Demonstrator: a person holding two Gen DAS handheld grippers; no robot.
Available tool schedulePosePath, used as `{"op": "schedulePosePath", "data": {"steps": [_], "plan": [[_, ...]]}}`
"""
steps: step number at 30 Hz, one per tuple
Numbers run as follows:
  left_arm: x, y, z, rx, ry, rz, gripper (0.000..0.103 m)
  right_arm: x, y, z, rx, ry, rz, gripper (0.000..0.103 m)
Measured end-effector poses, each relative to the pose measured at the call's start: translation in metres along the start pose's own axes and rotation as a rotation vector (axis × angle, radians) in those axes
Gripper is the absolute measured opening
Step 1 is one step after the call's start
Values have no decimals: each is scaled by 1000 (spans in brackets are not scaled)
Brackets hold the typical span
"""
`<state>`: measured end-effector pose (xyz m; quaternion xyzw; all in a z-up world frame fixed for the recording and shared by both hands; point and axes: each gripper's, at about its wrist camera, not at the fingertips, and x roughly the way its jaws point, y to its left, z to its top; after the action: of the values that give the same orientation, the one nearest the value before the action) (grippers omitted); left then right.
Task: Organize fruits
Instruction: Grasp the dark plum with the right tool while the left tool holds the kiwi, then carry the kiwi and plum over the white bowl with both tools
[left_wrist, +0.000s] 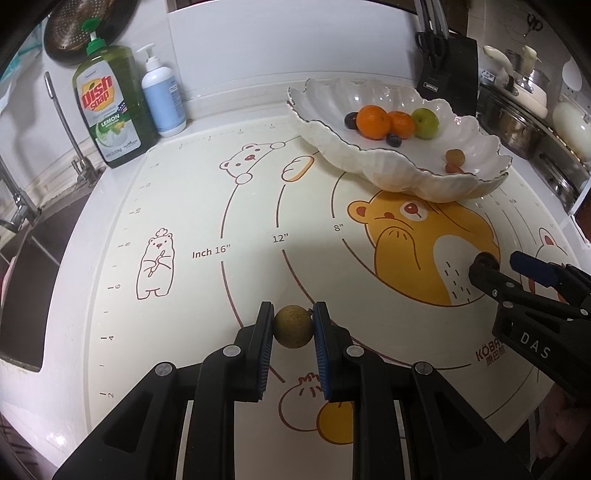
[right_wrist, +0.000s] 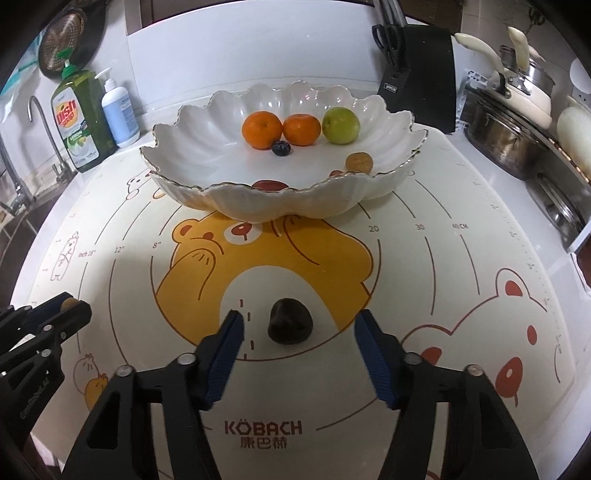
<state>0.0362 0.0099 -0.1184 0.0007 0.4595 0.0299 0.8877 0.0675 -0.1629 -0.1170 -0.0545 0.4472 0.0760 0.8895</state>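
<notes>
My left gripper (left_wrist: 293, 326) is shut on a small round brown longan (left_wrist: 292, 326) low over the mat; it also shows at the left edge of the right wrist view (right_wrist: 68, 303). My right gripper (right_wrist: 297, 325) is open, its fingers on either side of a dark wrinkled fruit (right_wrist: 290, 322) lying on the mat; it also shows in the left wrist view (left_wrist: 496, 263). A white scalloped bowl (right_wrist: 207, 125) at the back holds two oranges (right_wrist: 261, 129), a green fruit (right_wrist: 340, 124), a blueberry (right_wrist: 281, 148), a brown longan (right_wrist: 358, 161) and a red fruit (right_wrist: 271, 184).
A cartoon bear baking mat (right_wrist: 424, 280) covers the counter. Dish soap (left_wrist: 107, 107) and a white pump bottle (left_wrist: 162, 99) stand back left beside a sink and tap (left_wrist: 62, 122). A black knife block (right_wrist: 421, 77) and stacked pots (right_wrist: 517, 122) stand back right.
</notes>
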Motion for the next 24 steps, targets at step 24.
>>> {"op": "schedulePosePath", "data": {"steps": [24], "plan": [[-2,-2,16,-8,-23,-11,22,-4,4,9,-17,3,33,27]]}}
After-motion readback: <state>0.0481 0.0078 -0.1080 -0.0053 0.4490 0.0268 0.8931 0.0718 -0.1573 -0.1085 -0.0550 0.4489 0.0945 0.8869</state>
